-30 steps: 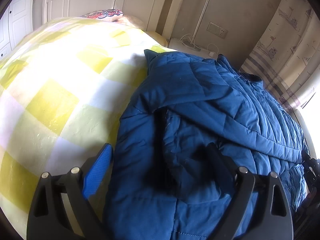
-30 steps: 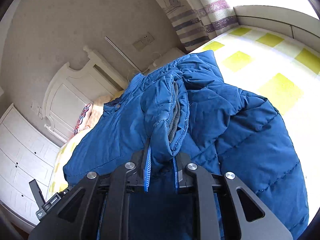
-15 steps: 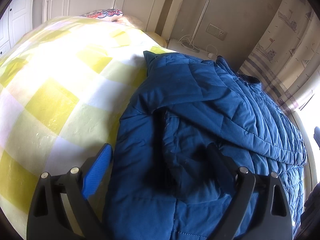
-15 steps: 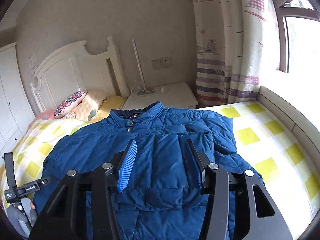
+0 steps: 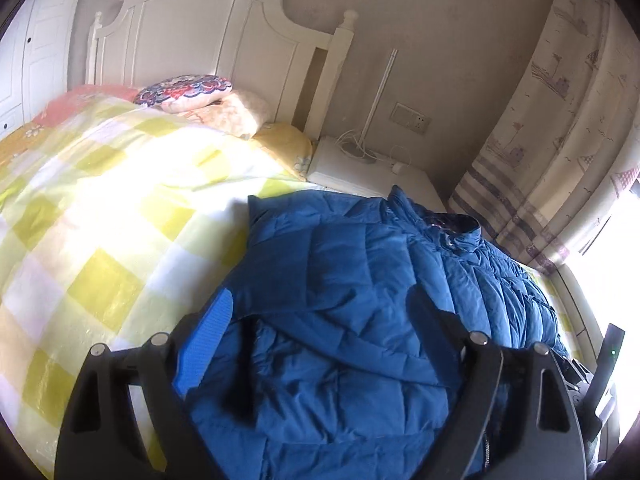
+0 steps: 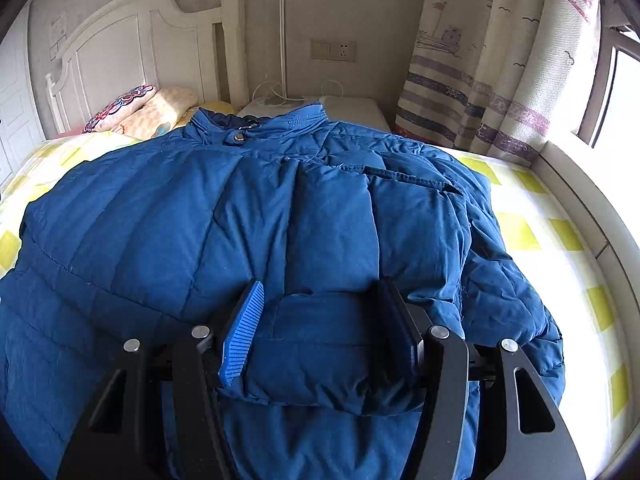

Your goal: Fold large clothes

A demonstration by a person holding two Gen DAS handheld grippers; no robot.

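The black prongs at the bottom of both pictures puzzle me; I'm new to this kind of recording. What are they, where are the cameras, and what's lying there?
The prongs are the two fingers of hand-held grippers; there is no robot arm. A person holds one gripper in each hand, and a fisheye camera on each looks forward along its fingers, which bends the room's edges.

One picture is from the left gripper, the other from the right gripper. Both stand open and hold nothing, with their fingers spread over the cloth.

On the bed's yellow-checked quilt lies a blue puffer jacket, collar toward the white headboard. A sleeve is folded over its front, between the right gripper's fingers. Pillows and a nightstand sit beyond.
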